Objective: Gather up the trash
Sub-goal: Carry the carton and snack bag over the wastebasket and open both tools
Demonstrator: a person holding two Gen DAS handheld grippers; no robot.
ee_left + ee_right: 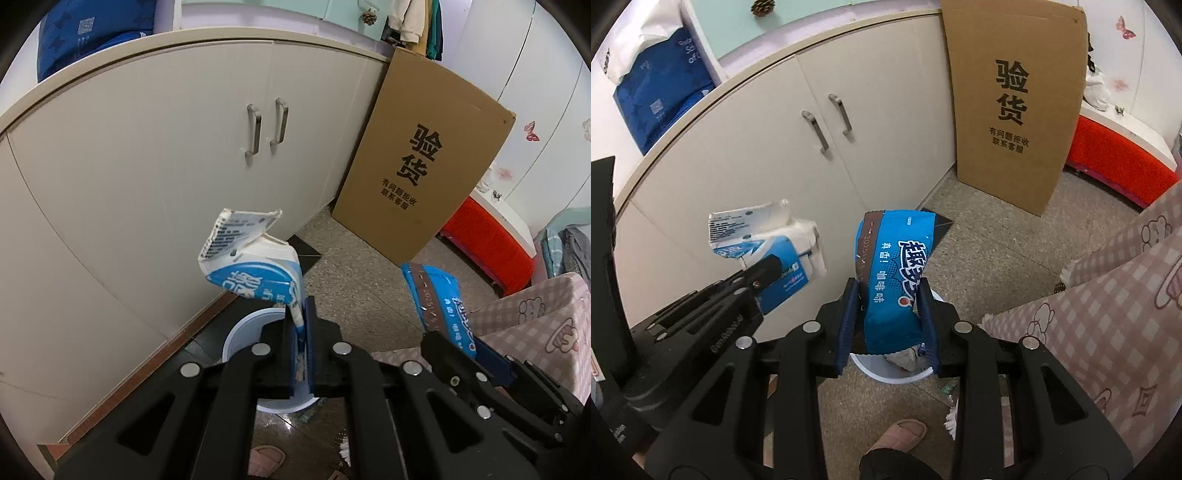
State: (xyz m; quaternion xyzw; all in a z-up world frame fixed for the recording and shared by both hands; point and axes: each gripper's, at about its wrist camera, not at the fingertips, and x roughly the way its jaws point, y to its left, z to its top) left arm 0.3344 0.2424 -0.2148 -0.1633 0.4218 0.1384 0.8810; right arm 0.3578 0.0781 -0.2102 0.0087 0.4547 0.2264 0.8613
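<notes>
- The left gripper (302, 332) has its fingers pinched nearly together on a thin edge of the tissue pack (251, 258); the right gripper (889, 317) clamps the blue snack bag (894, 273) across its middle.
- Both hang above the white bin (897, 374).
- Both look light, soft and crinkly, probably slippery; flat seams seem the safest hold.

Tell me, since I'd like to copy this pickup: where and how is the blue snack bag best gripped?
Grip the blue snack bag across its flat middle, coming from its lower end, as the right gripper does now: the pads press its two broad faces. It is thin and limp, so a pinch across the faces looks surer than one on an edge.
</notes>
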